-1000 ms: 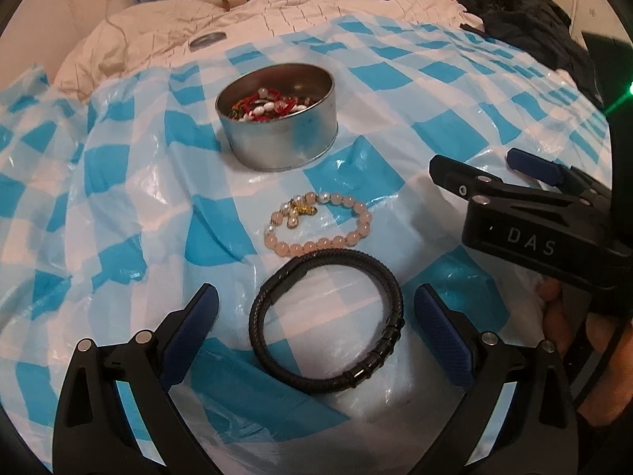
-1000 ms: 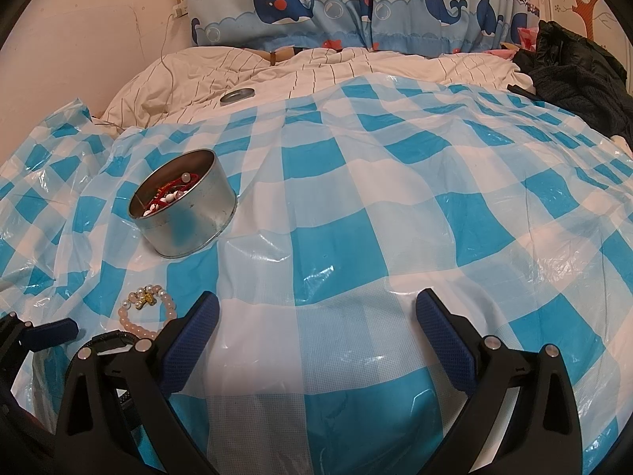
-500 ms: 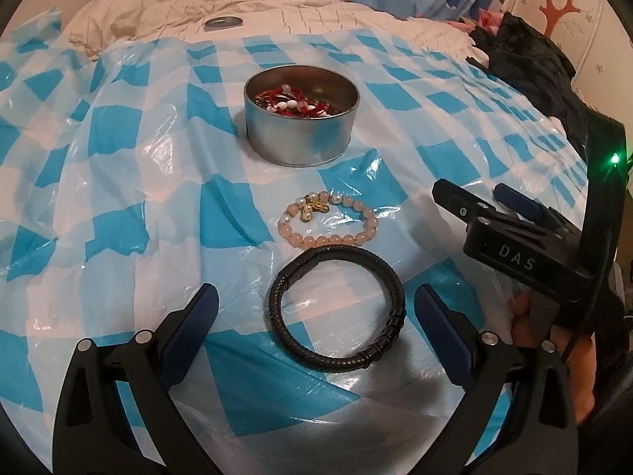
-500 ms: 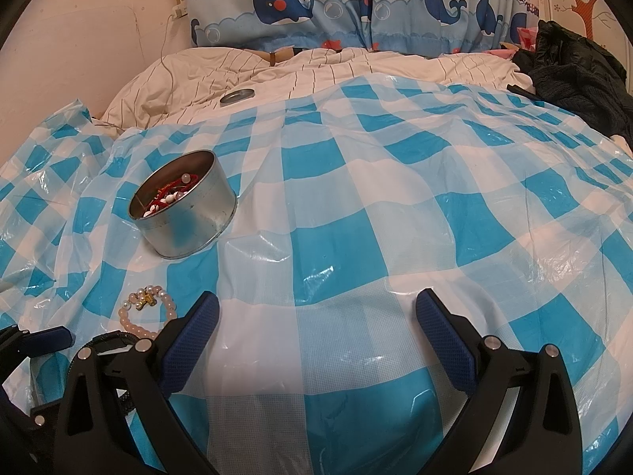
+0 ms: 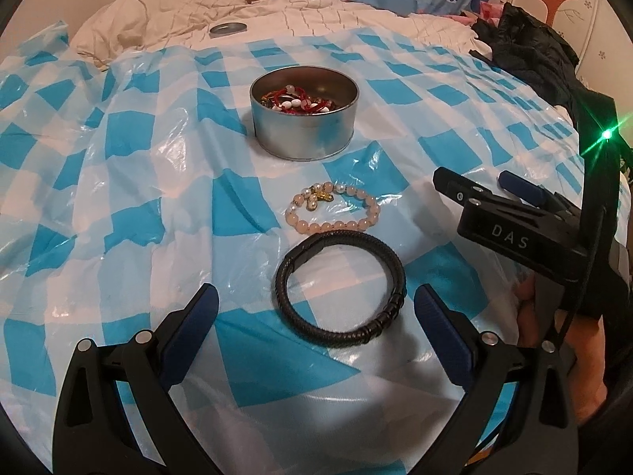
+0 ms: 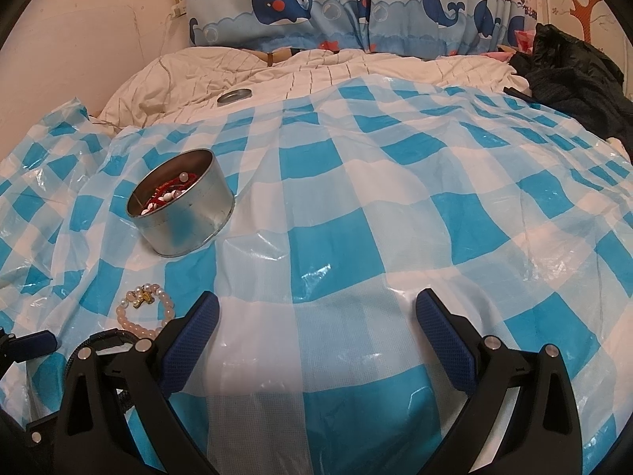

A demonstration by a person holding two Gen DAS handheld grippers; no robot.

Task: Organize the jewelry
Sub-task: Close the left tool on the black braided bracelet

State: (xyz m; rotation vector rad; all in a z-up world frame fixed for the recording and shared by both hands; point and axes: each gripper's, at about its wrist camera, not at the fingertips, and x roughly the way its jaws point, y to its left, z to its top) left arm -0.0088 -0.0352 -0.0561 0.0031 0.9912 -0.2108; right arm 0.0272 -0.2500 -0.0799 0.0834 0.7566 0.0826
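A black braided bracelet (image 5: 341,285) lies on the blue-and-white checked plastic sheet (image 5: 118,182), just ahead of my open, empty left gripper (image 5: 316,308). A pink bead bracelet (image 5: 336,210) with a gold charm lies just beyond it, touching it. A round metal tin (image 5: 304,113) holding red and white beaded jewelry stands farther back. My right gripper (image 6: 316,312) is open and empty over bare sheet; it also shows in the left wrist view (image 5: 486,192) at the right. In the right wrist view the tin (image 6: 182,208) and bead bracelet (image 6: 144,310) are at the left.
The sheet covers a bed with a cream quilt (image 6: 316,71) at the back. A round metal lid (image 6: 233,96) lies on the quilt. Dark clothing (image 6: 573,79) is heaped at the far right. A whale-print curtain (image 6: 356,4) hangs behind.
My left gripper has tilted up and drawn back a little, so the tin and bracelets sit nearer the view's middle. The right gripper has stayed still. Nothing was grasped.
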